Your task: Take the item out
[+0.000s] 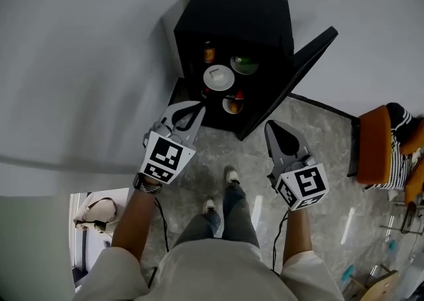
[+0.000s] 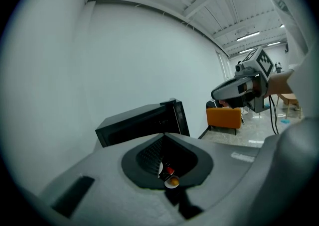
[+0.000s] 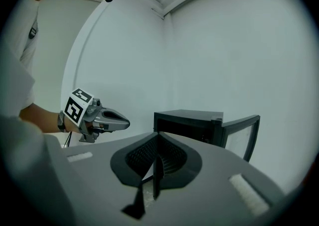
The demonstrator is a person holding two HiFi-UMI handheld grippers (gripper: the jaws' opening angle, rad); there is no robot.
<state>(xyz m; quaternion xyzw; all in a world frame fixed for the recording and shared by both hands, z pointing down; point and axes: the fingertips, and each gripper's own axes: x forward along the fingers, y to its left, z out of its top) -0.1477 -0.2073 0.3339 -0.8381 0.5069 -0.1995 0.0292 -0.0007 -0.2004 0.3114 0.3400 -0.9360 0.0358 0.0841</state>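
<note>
A black cabinet [image 1: 235, 14] stands on the floor against the wall, its door [image 1: 291, 77] swung open to the right. Inside I see a white plate [image 1: 218, 77], a green bowl [image 1: 244, 64], a brown bottle [image 1: 209, 51] and a bowl of orange and red food [image 1: 232, 103]. My left gripper [image 1: 192, 109] hovers just in front of the lower shelf, jaws a little apart and empty. The plate and the orange food [image 2: 171, 182] show through its gap [image 2: 168, 172]. My right gripper [image 1: 273, 126] hangs shut and empty before the door's lower edge [image 3: 157, 170].
An orange chair [image 1: 374, 144] stands to the right on the grey stone floor. The person's feet [image 1: 218, 190] are just behind the grippers. A bag [image 1: 99, 212] lies at the lower left. The white wall runs behind the cabinet.
</note>
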